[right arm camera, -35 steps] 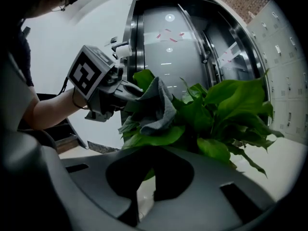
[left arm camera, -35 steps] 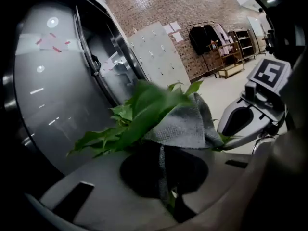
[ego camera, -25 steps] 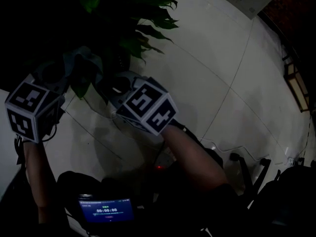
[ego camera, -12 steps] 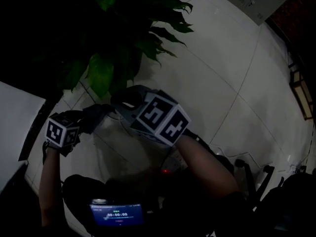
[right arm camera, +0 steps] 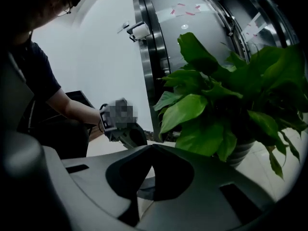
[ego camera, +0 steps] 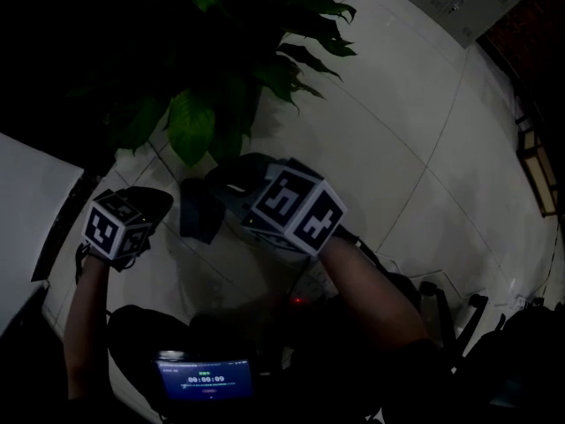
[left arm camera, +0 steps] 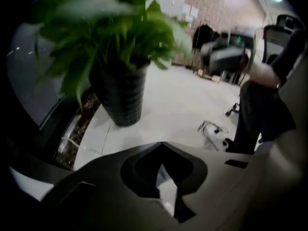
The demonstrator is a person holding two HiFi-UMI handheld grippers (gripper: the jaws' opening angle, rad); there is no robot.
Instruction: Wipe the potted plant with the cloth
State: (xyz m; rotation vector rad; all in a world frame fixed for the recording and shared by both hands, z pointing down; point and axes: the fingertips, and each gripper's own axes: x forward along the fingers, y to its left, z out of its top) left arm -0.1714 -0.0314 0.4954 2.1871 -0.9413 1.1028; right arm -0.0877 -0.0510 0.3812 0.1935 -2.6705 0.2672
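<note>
The pale tiled floor [ego camera: 397,148] fills most of the head view. At the top of that view the potted plant with broad green leaves [ego camera: 190,126] spreads out of the dark, and its lowest leaves hang just above both grippers. Its black ribbed pot [left arm camera: 120,95] stands on the tiles ahead of the left gripper, beside a curved steel wall [right arm camera: 192,42]. A white slab [ego camera: 26,201] cuts in at the left edge, and a black wheeled chair base [ego camera: 446,299] stands behind the person's right arm.

The right gripper [right arm camera: 151,147] has its jaws together at the tips, with nothing showing beyond them. Leaves crowd the space straight ahead of it, and the other gripper crosses at its left.

The left gripper [left arm camera: 161,146] points steeply down, and its jaws have just closed so that the tips meet. A pale sliver shows in the hollow behind them; I cannot tell whether it is fabric or floor.

The dark blue-grey cloth [ego camera: 199,210] sits between the two grippers. I cannot tell whether it hangs from one of them or lies on the tiles.

A small blue-lit screen [ego camera: 203,380] glows at the bottom.
</note>
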